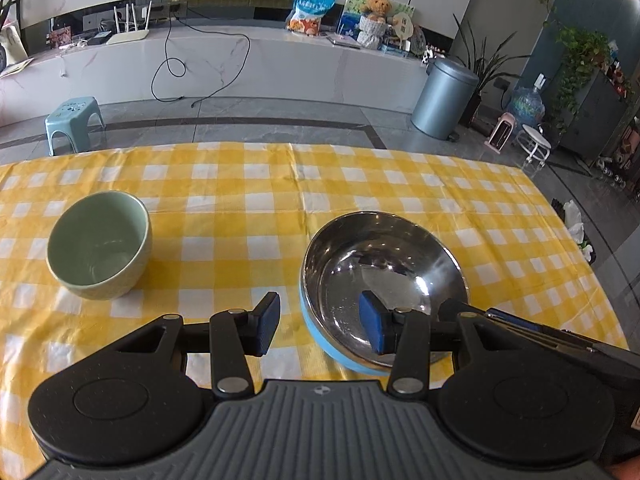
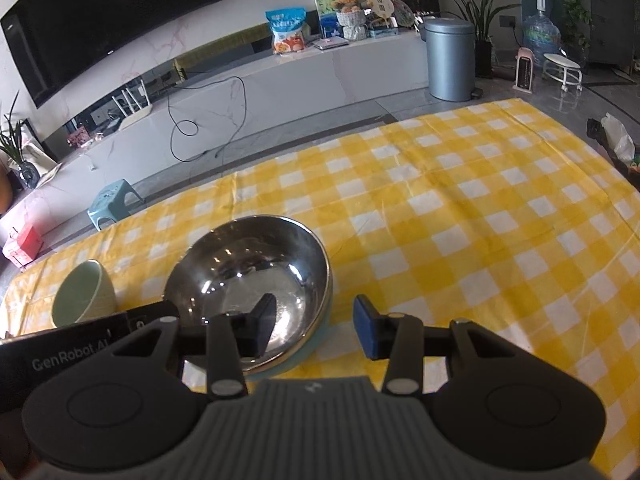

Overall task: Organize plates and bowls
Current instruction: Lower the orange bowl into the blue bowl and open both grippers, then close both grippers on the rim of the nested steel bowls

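Note:
A steel bowl with a blue outside (image 1: pixel 384 268) sits on the yellow checked tablecloth (image 1: pixel 248 192); it also shows in the right wrist view (image 2: pixel 248 276). A pale green bowl (image 1: pixel 100 245) stands upright to its left, and shows in the right wrist view (image 2: pixel 82 294). My left gripper (image 1: pixel 320 324) is open, its jaws astride the steel bowl's near left rim. My right gripper (image 2: pixel 314 328) is open, its jaws astride the bowl's near right rim. Neither grips it.
The table's far edge (image 1: pixel 280 145) drops to a tiled floor. Beyond stand a teal stool (image 1: pixel 74 120), a grey bin (image 1: pixel 444 98) and a long white counter (image 1: pixel 240 64). The cloth runs wide to the right (image 2: pixel 500 220).

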`<state>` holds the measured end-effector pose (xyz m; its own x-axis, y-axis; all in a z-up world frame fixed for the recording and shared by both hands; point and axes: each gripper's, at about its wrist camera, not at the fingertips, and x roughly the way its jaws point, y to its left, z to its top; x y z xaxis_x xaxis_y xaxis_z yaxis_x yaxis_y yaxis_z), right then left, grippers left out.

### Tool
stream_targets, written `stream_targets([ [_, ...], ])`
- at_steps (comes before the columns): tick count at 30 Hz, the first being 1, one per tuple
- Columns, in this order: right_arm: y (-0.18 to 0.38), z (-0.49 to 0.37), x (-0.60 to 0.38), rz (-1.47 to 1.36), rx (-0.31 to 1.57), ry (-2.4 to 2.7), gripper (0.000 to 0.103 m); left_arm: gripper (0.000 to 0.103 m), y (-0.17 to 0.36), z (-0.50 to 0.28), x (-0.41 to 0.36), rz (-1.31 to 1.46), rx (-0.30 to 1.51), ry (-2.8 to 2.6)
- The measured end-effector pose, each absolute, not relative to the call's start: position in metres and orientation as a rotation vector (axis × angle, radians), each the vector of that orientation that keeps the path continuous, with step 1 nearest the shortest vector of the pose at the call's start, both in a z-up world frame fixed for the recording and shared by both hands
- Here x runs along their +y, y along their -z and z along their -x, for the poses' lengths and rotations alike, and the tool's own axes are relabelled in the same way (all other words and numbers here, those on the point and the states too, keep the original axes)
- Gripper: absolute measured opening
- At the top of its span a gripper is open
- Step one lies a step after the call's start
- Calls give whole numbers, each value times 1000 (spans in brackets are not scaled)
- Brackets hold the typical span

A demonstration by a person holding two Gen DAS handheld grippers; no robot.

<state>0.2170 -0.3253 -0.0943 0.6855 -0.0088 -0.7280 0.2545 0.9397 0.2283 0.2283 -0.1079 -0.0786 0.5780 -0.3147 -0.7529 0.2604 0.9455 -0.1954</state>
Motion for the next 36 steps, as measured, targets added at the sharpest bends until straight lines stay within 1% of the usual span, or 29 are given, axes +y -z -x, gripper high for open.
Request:
stream_targets([
  [6,111,-230,-330,-373,831,173,37,51,93,-246,-109,81,936,334],
  [7,112,-232,-331,-378,833,175,36,48,95,-248,-108,85,939,331],
  [8,114,-233,-331,-384,838,175,34,42,96,-249,-108,89,939,329],
  [9,116,-235,-331,-391,843,174,33,40,98,-250,-108,94,943,327],
  [11,118,-237,-332,-400,851,174,27,33,99,-252,-108,96,947,329],
  [12,119,-238,-332,-405,853,174,27,31,99,-252,-110,91,949,331],
  [14,121,-240,-332,-417,859,177,22,21,100,-254,-110,83,954,330],
  [17,122,-240,-332,-435,864,176,17,16,102,-255,-110,76,957,325],
  [19,122,-241,-331,-435,864,178,17,12,102,-255,-110,71,953,318],
  [26,120,-240,-328,-442,879,205,14,11,95,-250,-113,47,937,308],
  [36,93,-213,-324,-463,850,176,13,11,65,-220,-105,42,895,313],
])
